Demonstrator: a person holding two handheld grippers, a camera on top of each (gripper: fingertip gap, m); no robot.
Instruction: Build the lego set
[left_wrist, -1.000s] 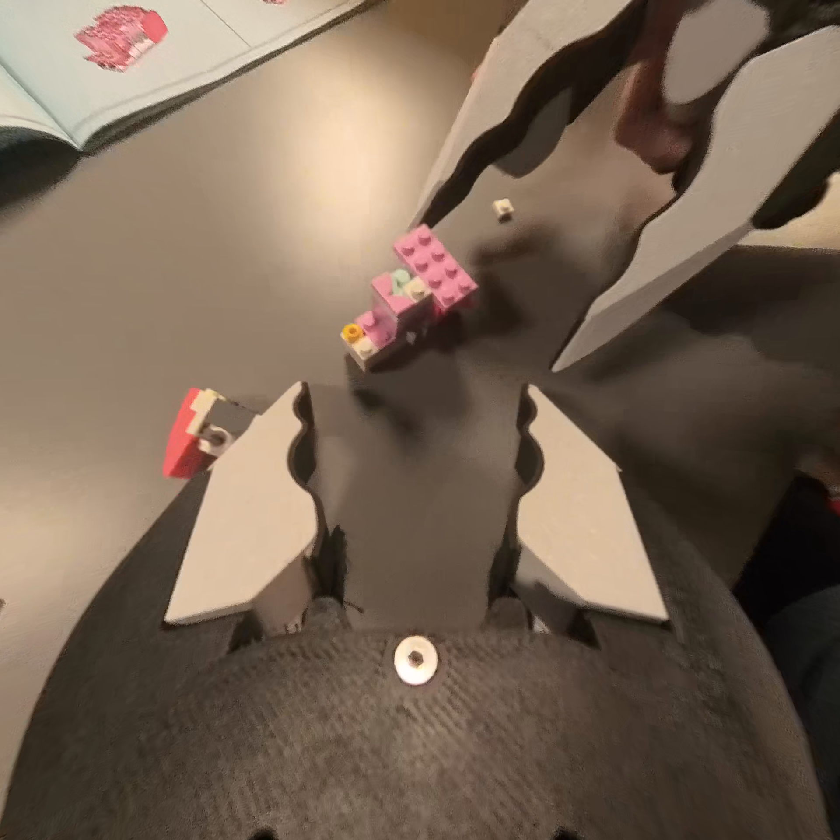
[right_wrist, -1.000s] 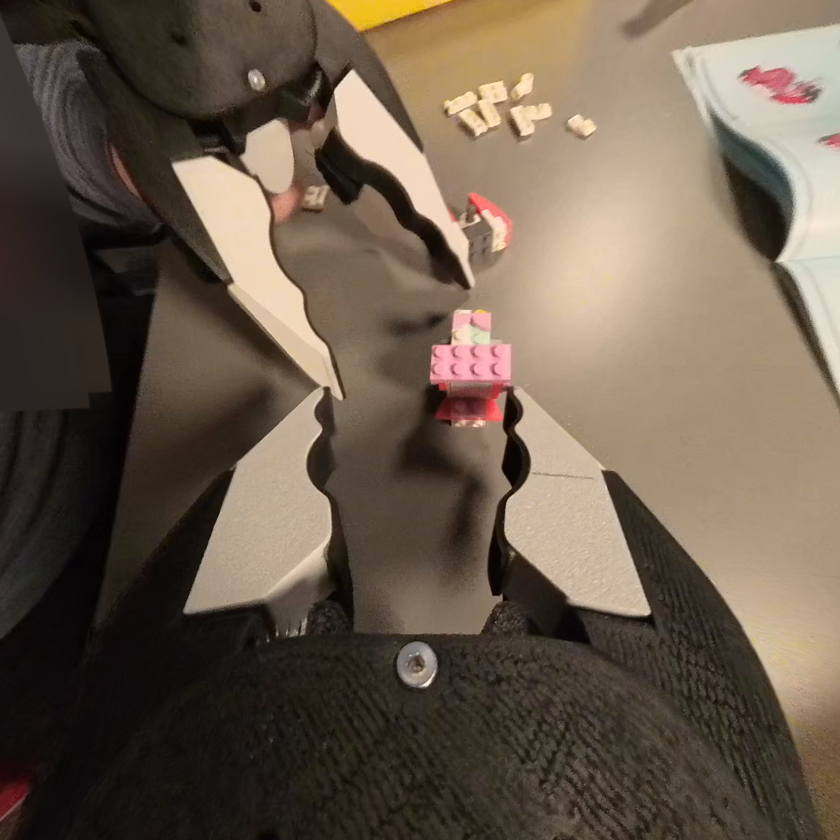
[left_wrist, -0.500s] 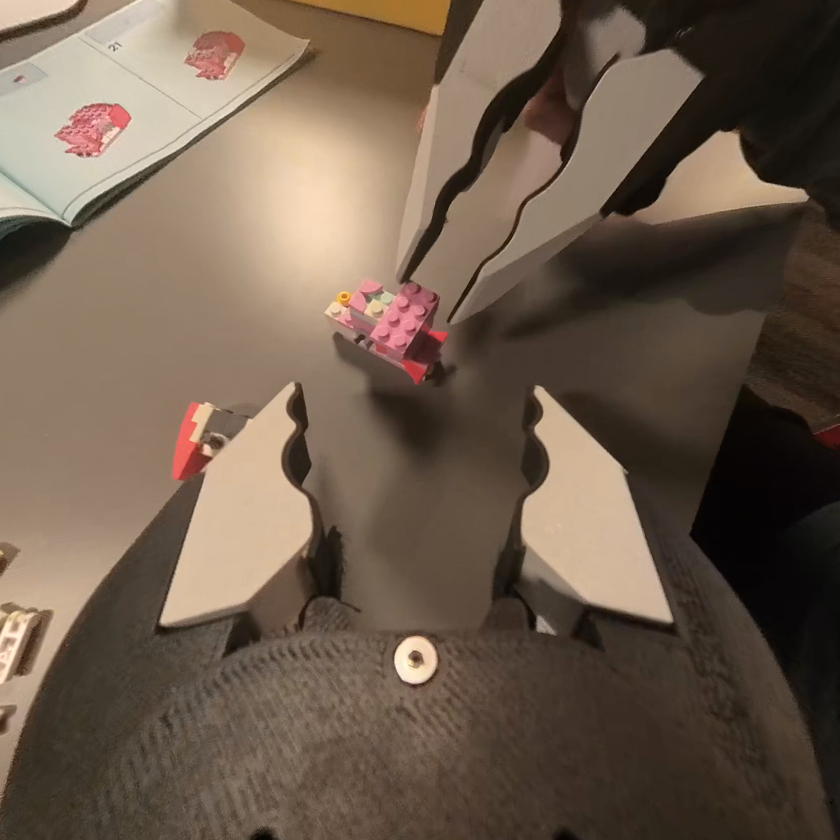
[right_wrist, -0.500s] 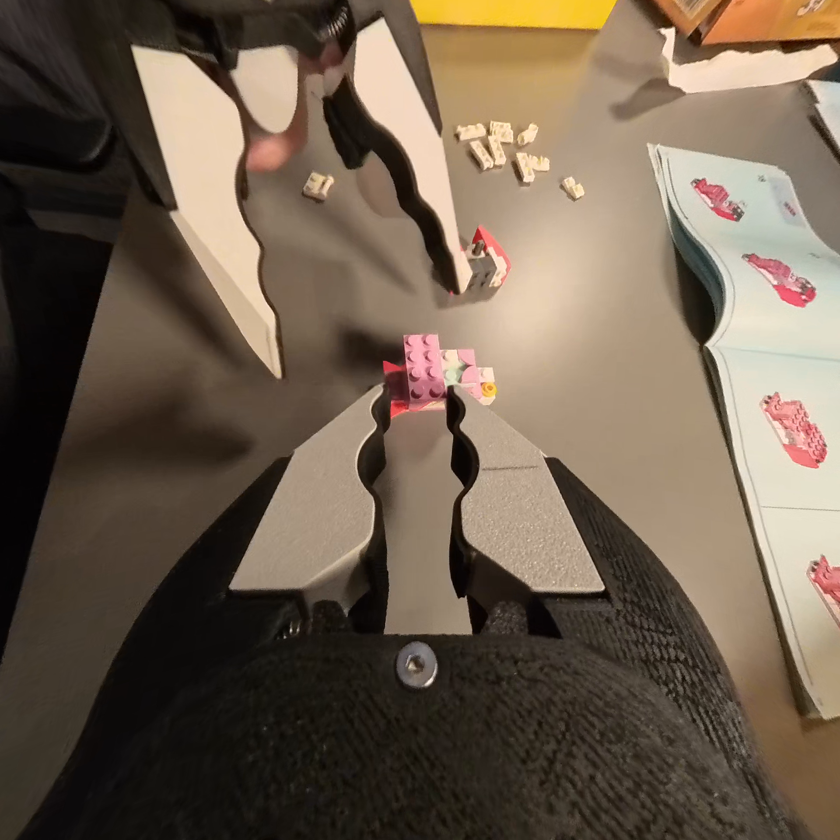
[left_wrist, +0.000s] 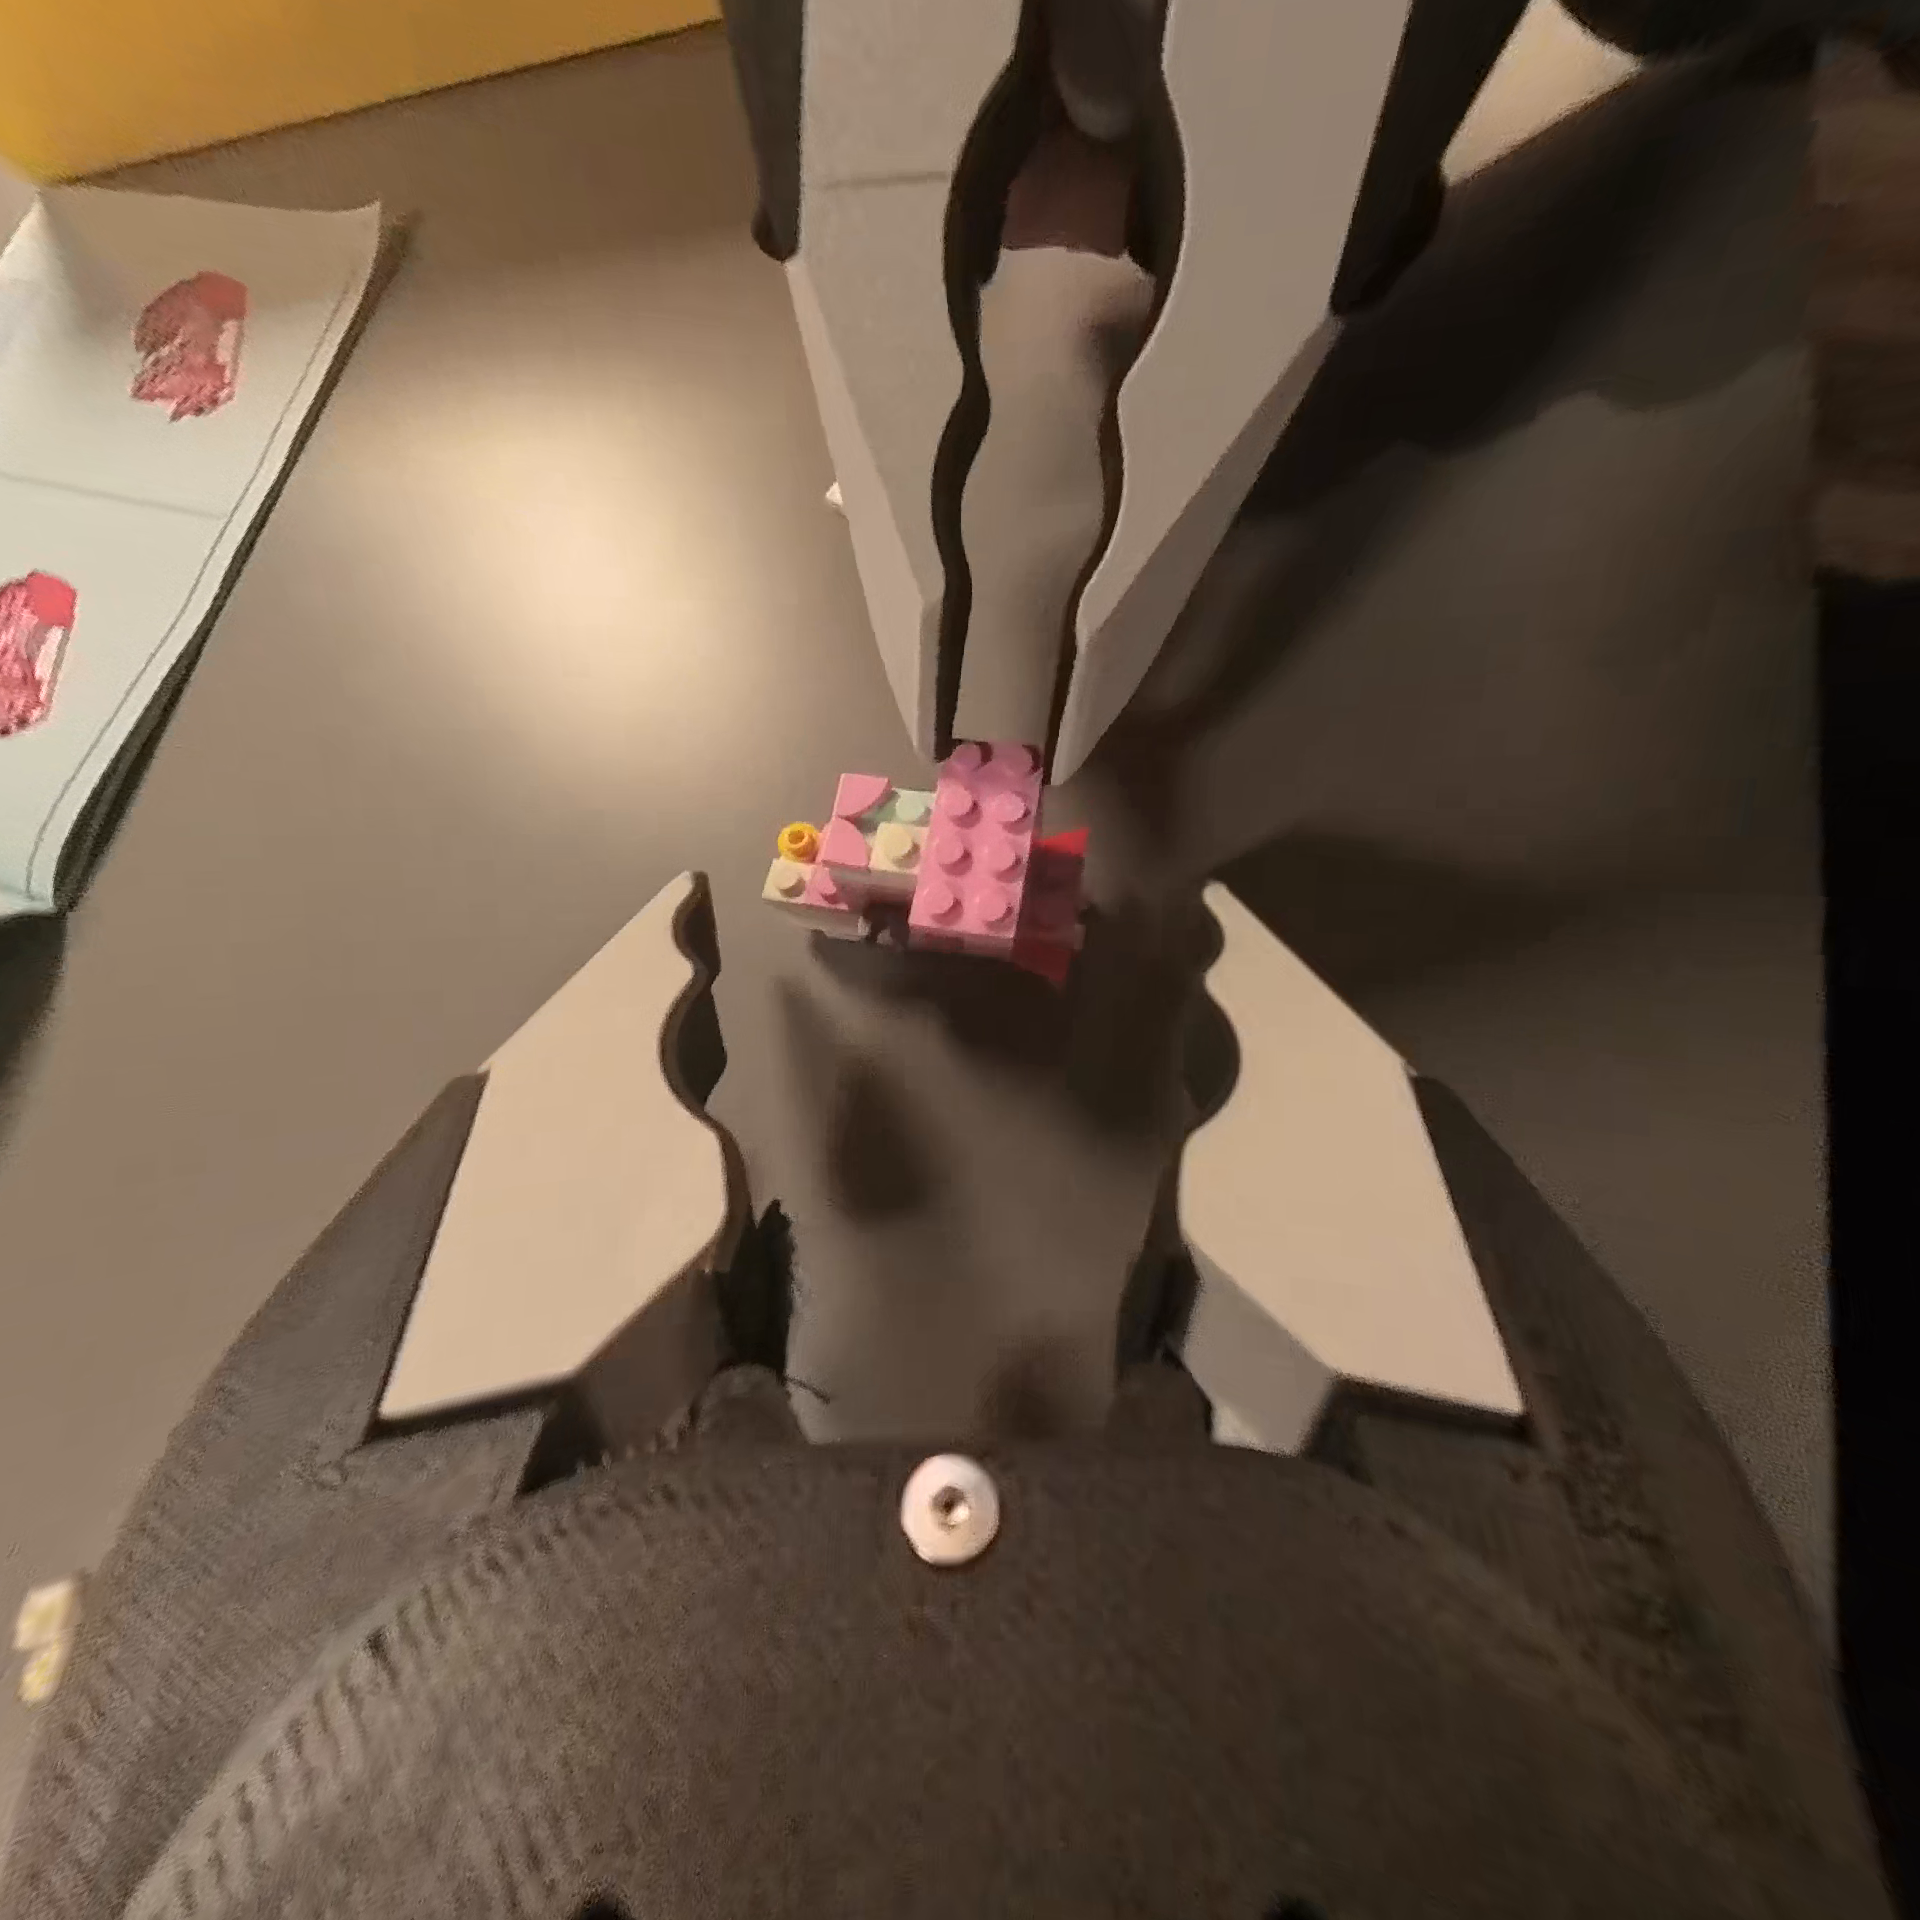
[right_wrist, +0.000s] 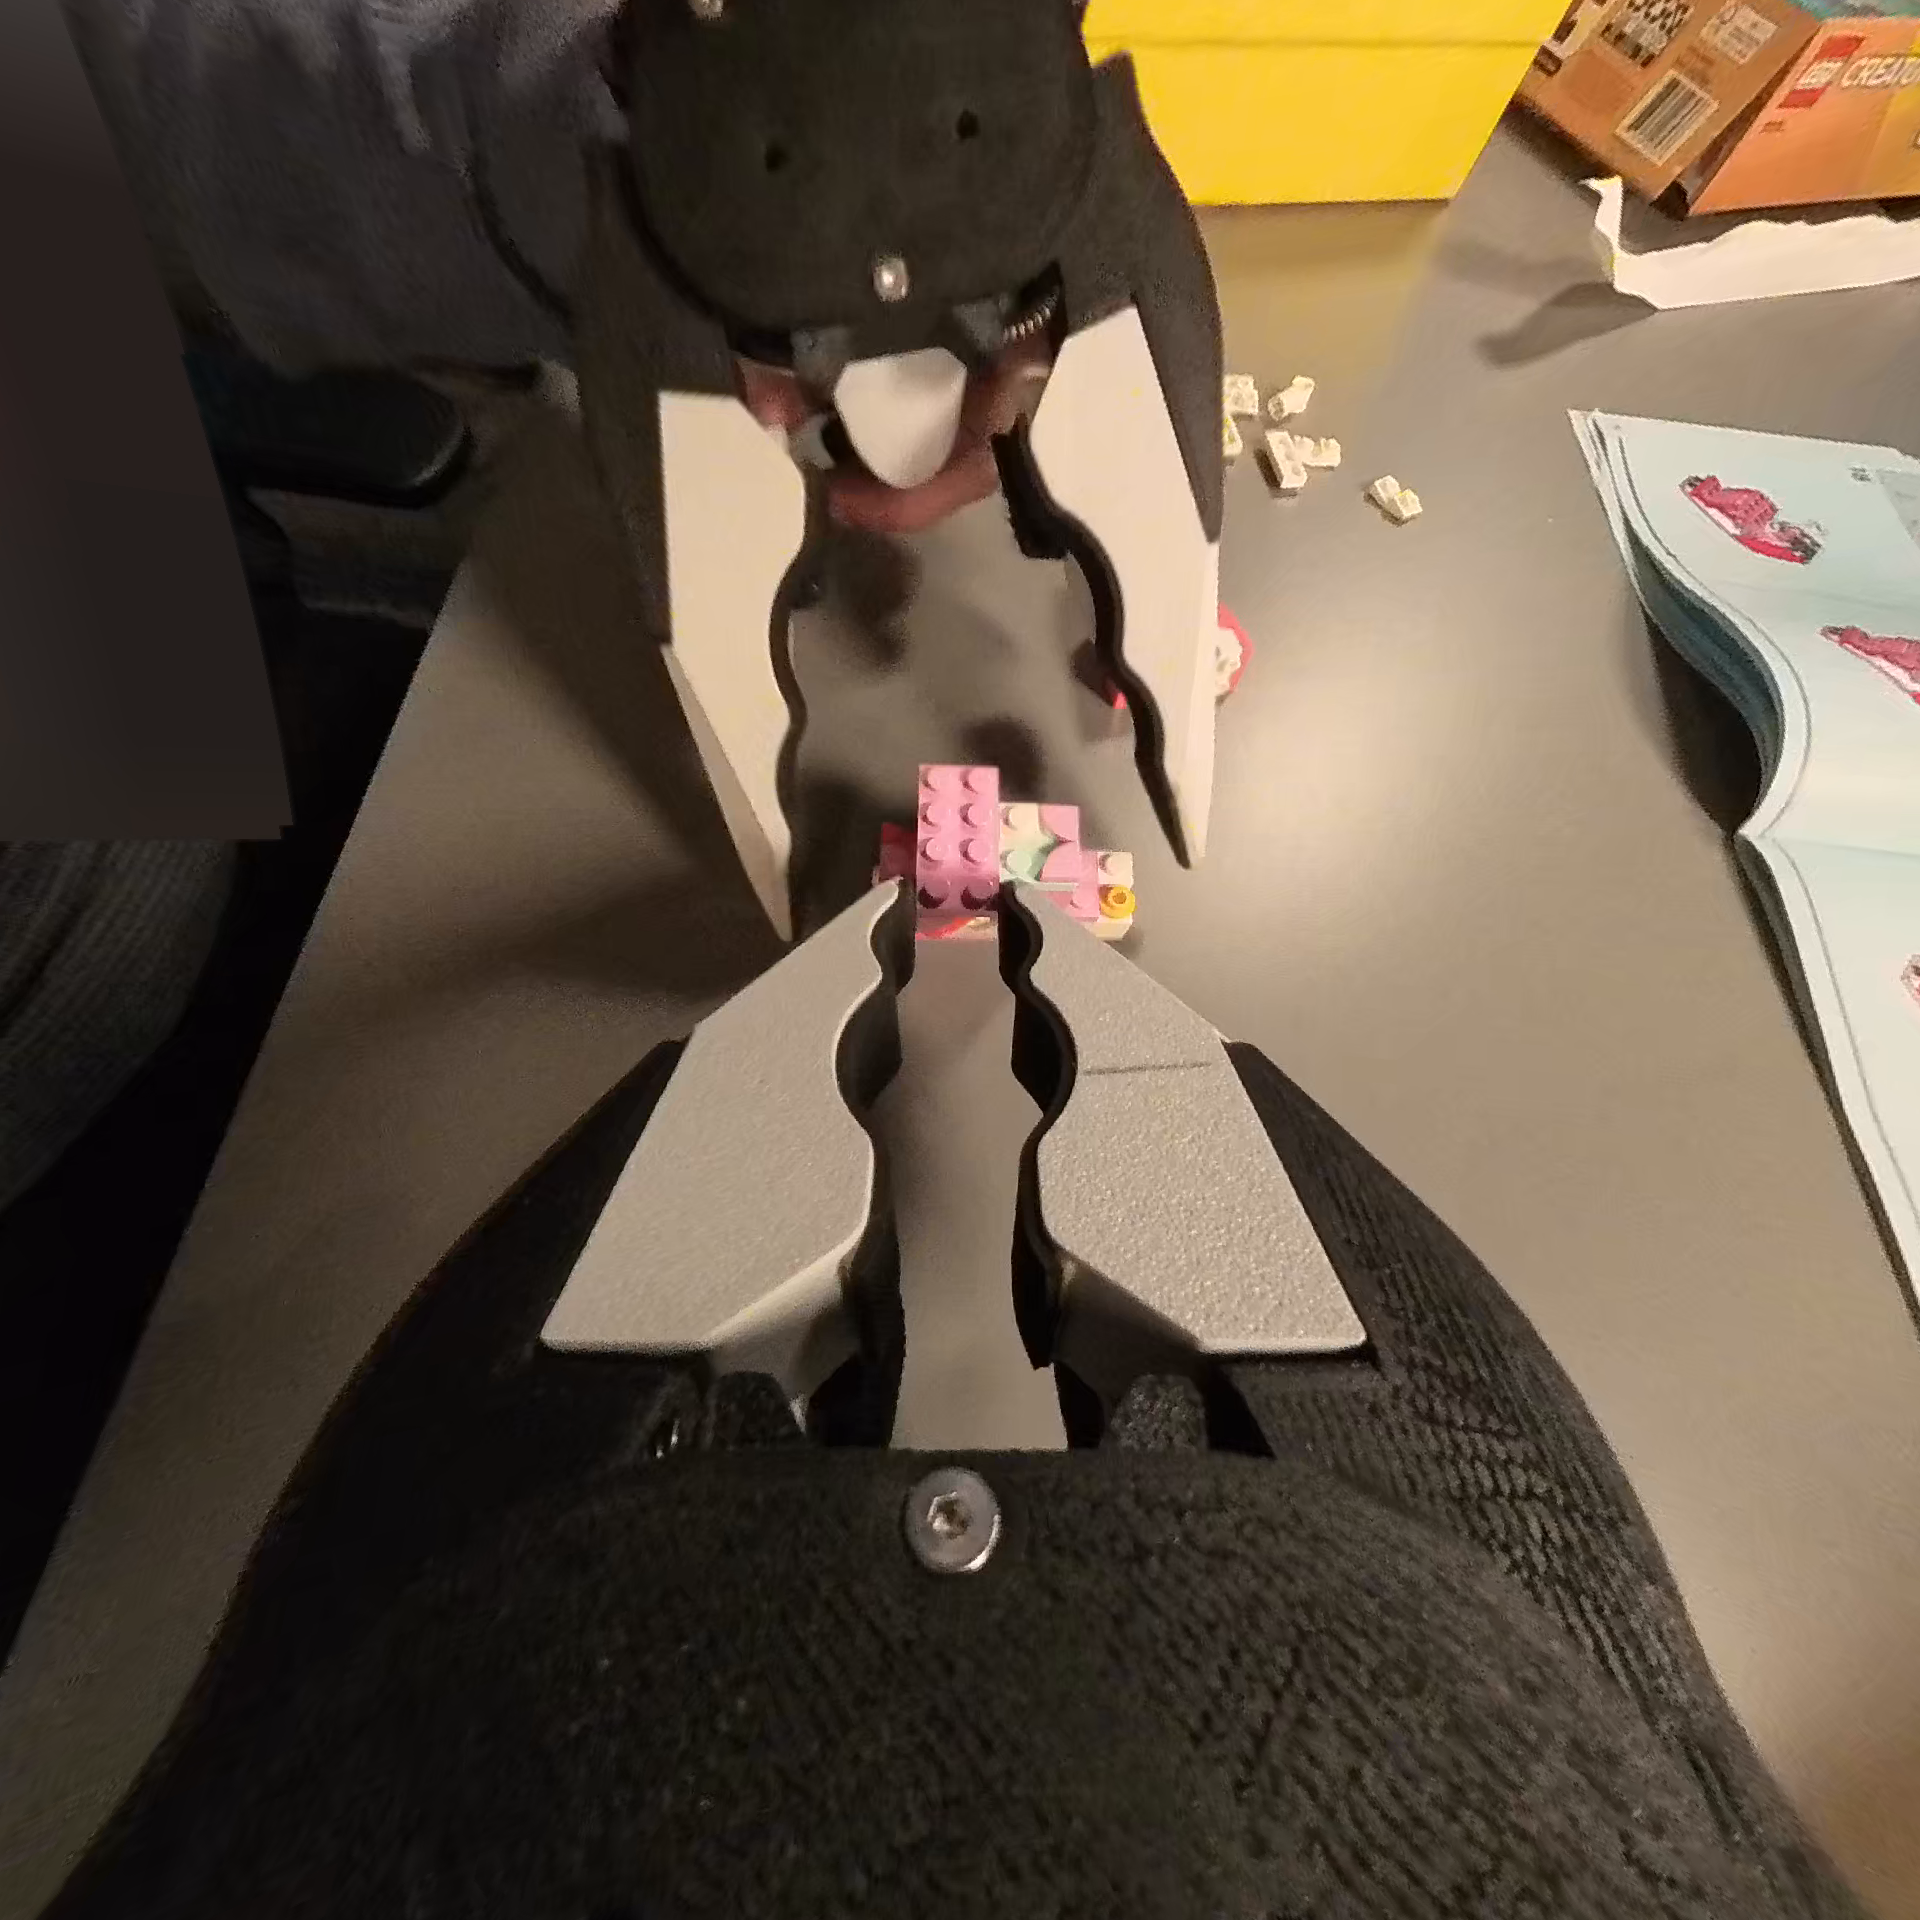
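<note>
A small brick model (right_wrist: 961, 831), with a pink studded brick on top, pale and mint bricks, a yellow stud and a red base, sits between the two grippers over the dark table (right_wrist: 1403, 1039). My right gripper (right_wrist: 951, 894) is shut on the near end of its pink brick, with both pads pressed against its sides. The left wrist view shows the same grip: the right gripper (left_wrist: 997, 753) pinches the far end of the model (left_wrist: 935, 862). My left gripper (left_wrist: 951, 888) is open and empty. Its fingers (left_wrist: 613, 1091) stand wide on either side, just short of the model.
An open light-blue booklet (right_wrist: 1787, 675) lies on the right of the table. Several small white bricks (right_wrist: 1288, 436) and a red-and-white piece (right_wrist: 1231, 655) lie behind the left gripper. A yellow box (right_wrist: 1299, 94), cardboard boxes (right_wrist: 1714, 104) and white paper (right_wrist: 1714, 260) stand at the far edge. My left and right fingertips are right by each other.
My right gripper's jaws closed from wide open onto the model's pink brick. The model turned on the table. My left gripper stayed open and swung round to face the model head-on.
</note>
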